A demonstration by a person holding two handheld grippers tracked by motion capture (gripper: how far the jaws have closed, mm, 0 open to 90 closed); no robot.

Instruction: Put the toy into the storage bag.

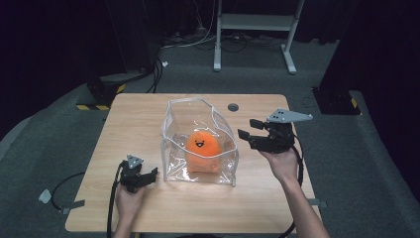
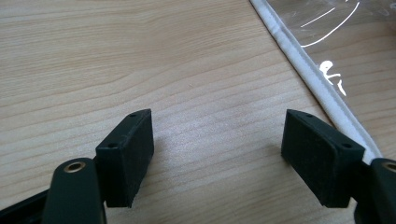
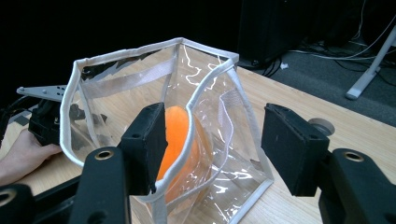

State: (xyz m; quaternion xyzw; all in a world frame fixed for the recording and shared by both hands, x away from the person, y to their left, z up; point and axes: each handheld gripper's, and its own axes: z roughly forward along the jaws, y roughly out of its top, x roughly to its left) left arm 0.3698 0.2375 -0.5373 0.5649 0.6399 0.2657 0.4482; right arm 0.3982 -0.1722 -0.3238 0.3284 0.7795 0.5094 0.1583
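High view: a light wooden table (image 1: 143,124) stands on grey carpet in a dark room, a white frame (image 1: 255,22) beyond it. A clear bag (image 1: 198,144) with an orange plush toy (image 1: 202,148) inside stands mid-table. The left gripper (image 1: 148,177) rests near-left of the bag, jaws apart; the right gripper (image 1: 246,130) is raised at the bag's right, jaws apart. Left gripper view: empty jaws wide over bare wood, the bag's white hem (image 2: 317,79) to the right. Right gripper view: open jaws face the bag's rim (image 3: 205,88), gripping nothing.
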